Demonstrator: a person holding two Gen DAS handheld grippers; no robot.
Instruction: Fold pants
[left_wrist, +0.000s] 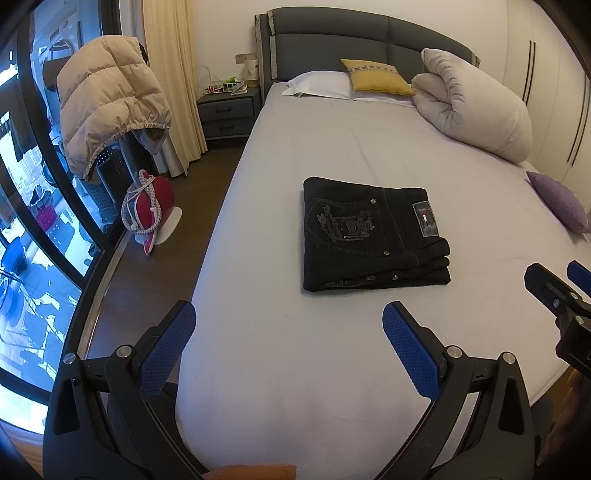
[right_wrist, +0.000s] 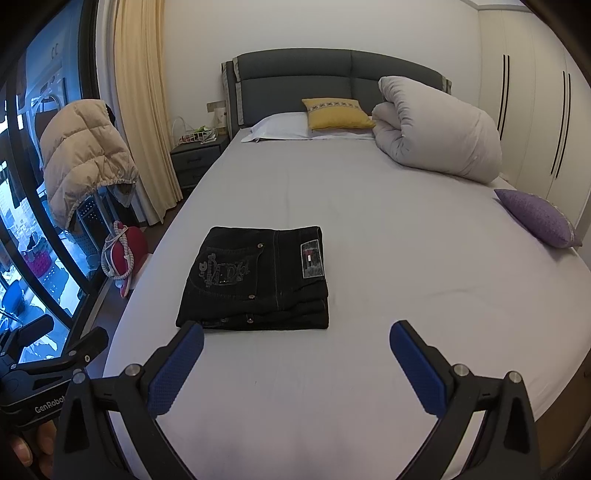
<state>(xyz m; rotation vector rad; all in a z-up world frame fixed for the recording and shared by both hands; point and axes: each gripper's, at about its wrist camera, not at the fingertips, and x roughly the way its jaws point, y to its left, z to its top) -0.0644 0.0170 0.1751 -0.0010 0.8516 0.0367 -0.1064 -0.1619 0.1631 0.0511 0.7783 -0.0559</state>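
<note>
One pair of black pants (left_wrist: 373, 236) lies folded into a squat stack on the pale sheet of the bed (left_wrist: 332, 147), mid-mattress. Back pocket and waist patch face up; the waistband edge points toward the wardrobe side, the fold's longer side running across the bed. Two grippers hang short of the stack, touching nothing — left gripper (left_wrist: 288, 347) with fingers spread wide, right gripper (right_wrist: 295, 363) likewise spread. Further out: two pillows by the headboard, one yellow cushion (left_wrist: 376, 75), one purple cushion (right_wrist: 539, 218), one rolled duvet (left_wrist: 476, 107).
</note>
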